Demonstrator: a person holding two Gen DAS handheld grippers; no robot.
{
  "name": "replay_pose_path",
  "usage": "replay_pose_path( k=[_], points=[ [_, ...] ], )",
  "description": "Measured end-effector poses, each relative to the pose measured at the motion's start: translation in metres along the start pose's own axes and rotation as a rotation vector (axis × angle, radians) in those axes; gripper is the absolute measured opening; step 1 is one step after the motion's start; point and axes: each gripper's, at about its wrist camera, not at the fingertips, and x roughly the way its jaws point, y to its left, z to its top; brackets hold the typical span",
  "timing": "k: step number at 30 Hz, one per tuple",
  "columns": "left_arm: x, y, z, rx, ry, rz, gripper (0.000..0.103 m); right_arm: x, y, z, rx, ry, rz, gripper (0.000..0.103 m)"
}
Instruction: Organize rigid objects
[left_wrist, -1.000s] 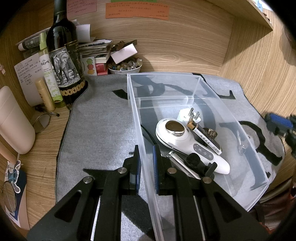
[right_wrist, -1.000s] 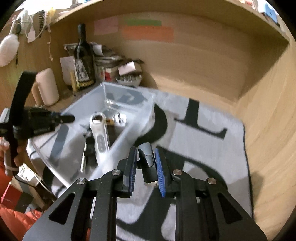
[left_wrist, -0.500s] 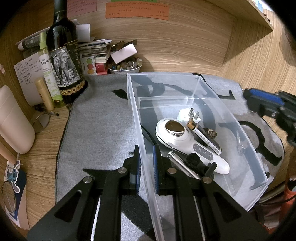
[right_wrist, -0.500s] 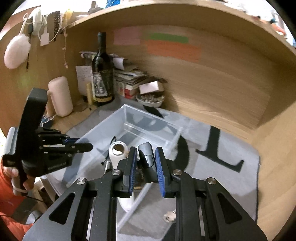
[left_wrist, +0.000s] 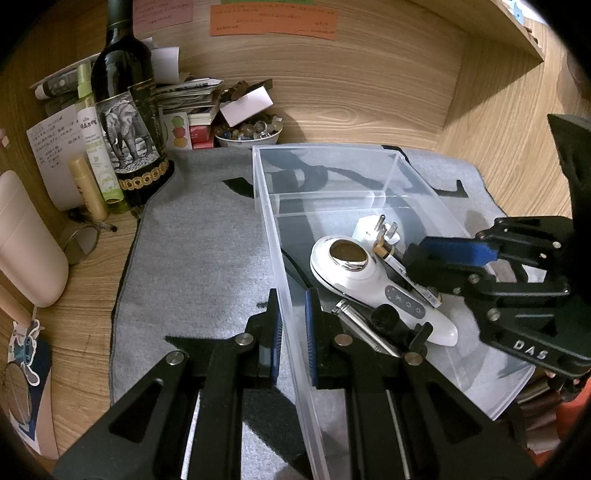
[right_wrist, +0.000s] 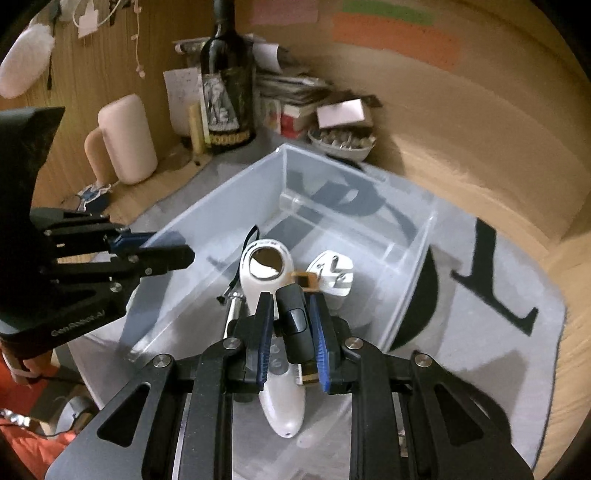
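Since a second ago the right gripper (right_wrist: 291, 332) has swung in from the mat's open side to hang over the bin (left_wrist: 369, 151), and in the left view it now fills the right edge where only a blue tip showed before; the left gripper (left_wrist: 291, 332) has not shifted.

One clear bin sits on the grey mat (left_wrist: 192, 258). Inside it I count one white handheld device (left_wrist: 369, 280) with a round metal face, one white plug (left_wrist: 373, 225) with prongs up, one slim bar (left_wrist: 406, 273) lying beside the device, one metal rod (left_wrist: 362, 325) and one black clip-like piece (left_wrist: 395, 321). Behind the mat stand one wine bottle (left_wrist: 127, 110) and one bowl (left_wrist: 247, 134) of small bits.

The right gripper tilts steeply down above the device, jaws nearly closed on one small black clicker (right_wrist: 293, 325), which is held upright between the blue pads, over the bin and clear of its contents.

The left gripper angles down at the bin's near corner, jaws pinched onto the bin's left wall, one pad outside and one inside.
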Motion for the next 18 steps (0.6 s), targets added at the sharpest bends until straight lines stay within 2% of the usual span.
replay_pose_path(
  k=[8,13,15,17,18],
  points=[
    [0.0,-0.001,0.0,-0.001,0.0,-0.001,0.011,0.007,0.003,-0.002,0.001,0.033,0.013,0.019],
    [0.001,-0.002,0.0,0.0,0.001,-0.001,0.011,0.008,0.001,-0.002,0.02,0.043,0.028,0.024],
    [0.0,0.0,0.0,-0.001,0.0,-0.002,0.011,0.006,0.002,-0.002,0.016,0.036,0.019,0.032],
    [0.0,0.0,0.0,-0.001,0.0,-0.001,0.011,0.002,0.002,-0.001,0.014,0.022,0.006,0.049],
    [0.0,0.0,0.0,0.0,0.0,-0.001,0.011,-0.001,0.001,0.0,0.012,0.01,0.006,0.05]
  ],
)
